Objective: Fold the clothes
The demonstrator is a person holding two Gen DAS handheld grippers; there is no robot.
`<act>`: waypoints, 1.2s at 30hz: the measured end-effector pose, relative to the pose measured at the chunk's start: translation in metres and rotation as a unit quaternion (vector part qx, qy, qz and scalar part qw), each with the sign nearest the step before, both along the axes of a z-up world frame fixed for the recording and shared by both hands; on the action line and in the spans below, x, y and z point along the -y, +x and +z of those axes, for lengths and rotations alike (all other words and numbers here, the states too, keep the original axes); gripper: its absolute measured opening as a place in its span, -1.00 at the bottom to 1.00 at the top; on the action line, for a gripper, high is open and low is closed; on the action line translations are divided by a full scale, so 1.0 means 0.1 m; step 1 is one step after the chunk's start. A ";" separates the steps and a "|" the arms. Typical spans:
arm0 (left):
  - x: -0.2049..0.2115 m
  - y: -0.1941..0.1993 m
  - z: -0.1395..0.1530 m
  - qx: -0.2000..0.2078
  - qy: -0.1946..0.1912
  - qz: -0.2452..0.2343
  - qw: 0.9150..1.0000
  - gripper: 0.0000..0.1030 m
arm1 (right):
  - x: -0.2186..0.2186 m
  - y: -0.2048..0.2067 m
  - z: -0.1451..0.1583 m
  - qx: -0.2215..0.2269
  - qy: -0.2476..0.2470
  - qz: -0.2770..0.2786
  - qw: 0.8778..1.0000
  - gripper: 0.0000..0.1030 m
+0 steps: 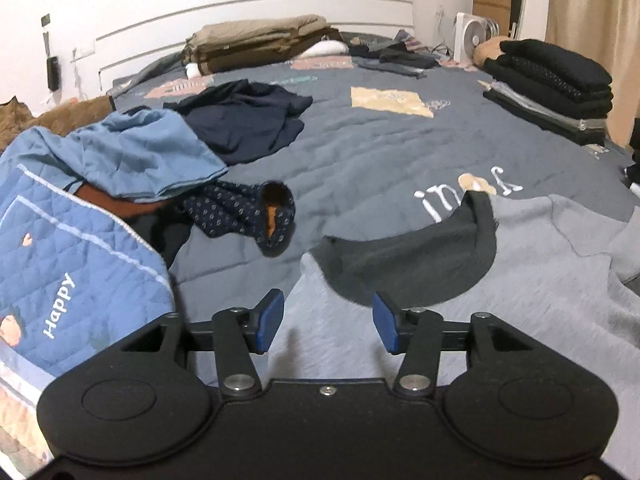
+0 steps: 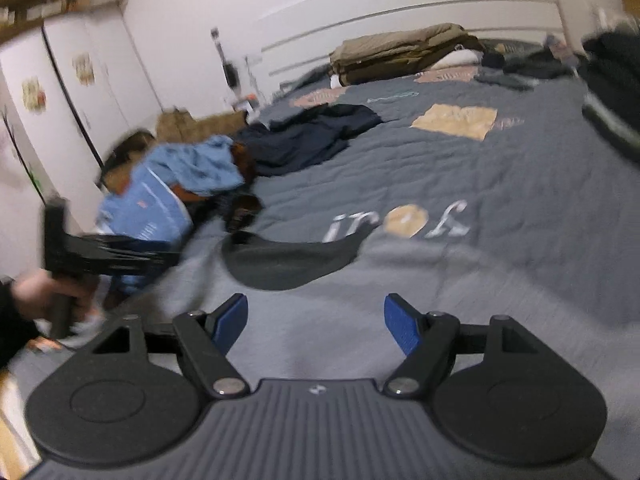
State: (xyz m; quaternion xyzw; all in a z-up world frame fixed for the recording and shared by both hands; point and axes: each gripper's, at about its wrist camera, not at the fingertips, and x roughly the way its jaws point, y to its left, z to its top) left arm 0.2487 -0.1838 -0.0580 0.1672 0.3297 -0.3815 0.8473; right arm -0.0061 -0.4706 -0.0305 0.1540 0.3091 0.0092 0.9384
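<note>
A light grey sweatshirt (image 1: pixel 532 280) with a dark grey collar (image 1: pixel 408 264) lies spread on the bed, neck toward the headboard. My left gripper (image 1: pixel 325 322) hovers open just above its near-left part, blue pads apart, nothing between them. In the right wrist view the same sweatshirt (image 2: pixel 440 300) and collar (image 2: pixel 288 260) are blurred. My right gripper (image 2: pixel 316 320) is open over the cloth. The left gripper's body (image 2: pixel 104 256) shows at the left edge there, held by a hand (image 2: pixel 44 296).
Unfolded clothes lie at the left: a light blue garment (image 1: pixel 132 156), a navy one (image 1: pixel 248 120), a patterned dark one (image 1: pixel 244 216), a blue quilt (image 1: pixel 68 264). A stack of folded black clothes (image 1: pixel 556 80) sits at the right edge. Tan bedding (image 1: pixel 260 42) lies by the headboard.
</note>
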 end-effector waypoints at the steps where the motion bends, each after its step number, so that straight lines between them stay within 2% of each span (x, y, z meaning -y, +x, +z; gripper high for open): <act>1: -0.01 0.00 -0.01 0.000 0.003 -0.003 1.000 -0.03 | 0.08 0.11 0.00 -0.006 -0.013 0.001 1.000 0.44; 8: 0.06 0.10 -0.10 -0.009 0.013 -0.012 1.000 0.00 | 0.45 0.85 -0.16 -0.053 -0.066 0.020 0.996 0.44; 12: 0.15 0.20 -0.15 -0.014 0.017 -0.019 1.000 0.01 | 0.52 1.19 -0.31 -0.063 -0.064 0.033 0.995 0.44; 19: 0.28 0.35 -0.24 -0.019 0.034 -0.035 0.999 0.01 | 0.31 1.63 -0.58 -0.086 -0.108 0.118 0.983 0.44; 22: 0.34 0.42 -0.32 -0.022 0.038 -0.035 0.998 0.01 | 0.27 1.77 -0.66 -0.091 -0.117 0.131 0.980 0.44; 25: 0.34 0.44 -0.32 -0.017 0.026 -0.036 0.999 0.01 | 0.26 1.93 -0.76 -0.104 -0.129 0.134 0.977 0.44; 27: 0.34 0.45 -0.32 -0.013 0.017 -0.036 0.999 0.01 | 0.30 2.02 -0.85 -0.122 -0.114 0.126 0.978 0.40; 28: 0.34 0.45 -0.32 -0.012 0.013 -0.037 0.999 0.00 | 0.34 2.05 -0.89 -0.130 -0.096 0.120 0.980 0.29; 29: 0.34 0.46 -0.32 -0.010 0.008 -0.037 0.999 -0.18 | 0.37 2.08 -0.94 -0.140 -0.078 0.110 0.981 0.00; 32: 0.33 0.47 -0.31 -0.004 -0.005 -0.037 0.999 -0.76 | 0.44 2.06 -0.93 -0.129 -0.057 0.091 0.986 -0.74; 35: 0.33 0.49 -0.31 0.001 -0.018 -0.038 0.999 -0.83 | 0.50 2.05 -0.92 -0.118 -0.037 0.072 0.990 -0.85; 36: 0.33 0.50 -0.31 0.003 -0.022 -0.038 0.999 -0.83 | 0.50 2.06 -0.87 -0.107 -0.045 0.069 0.991 -0.86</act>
